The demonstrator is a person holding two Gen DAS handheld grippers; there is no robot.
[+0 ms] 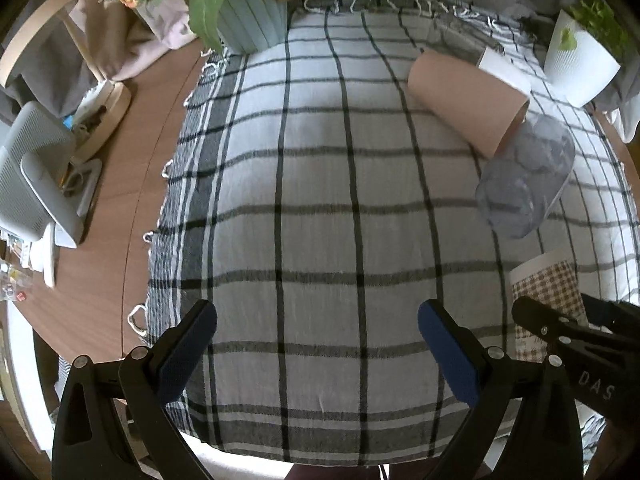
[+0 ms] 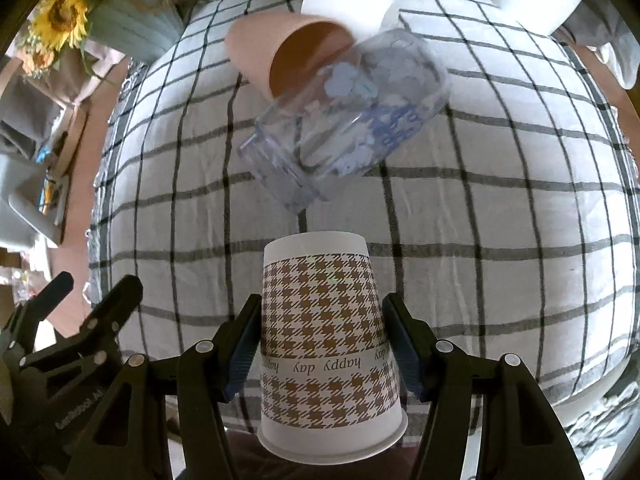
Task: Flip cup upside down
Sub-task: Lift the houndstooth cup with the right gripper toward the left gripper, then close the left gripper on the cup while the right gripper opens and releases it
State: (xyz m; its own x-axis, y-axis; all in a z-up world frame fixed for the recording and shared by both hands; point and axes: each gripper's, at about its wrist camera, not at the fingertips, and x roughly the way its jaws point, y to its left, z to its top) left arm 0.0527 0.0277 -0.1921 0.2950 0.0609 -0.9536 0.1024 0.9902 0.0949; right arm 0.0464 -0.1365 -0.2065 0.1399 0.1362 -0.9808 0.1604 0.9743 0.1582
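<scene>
My right gripper (image 2: 322, 344) is shut on a brown houndstooth paper cup (image 2: 324, 336), its pads pressed on both sides. The cup points base away from the camera and rim toward it, with its "happy day" text upside down. The same cup (image 1: 548, 292) shows at the lower right of the left wrist view, with the right gripper's fingers (image 1: 560, 328) around it. My left gripper (image 1: 318, 320) is open and empty above the checked cloth (image 1: 312, 200).
A pink cup (image 2: 280, 52), a clear flowered glass (image 2: 348, 120) and a white cup (image 2: 348, 4) lie on their sides together on the cloth. A sunflower vase (image 1: 248, 12) and a white pot (image 1: 580, 64) stand at the far edge. Desk clutter (image 1: 48, 160) lies on the wooden table at left.
</scene>
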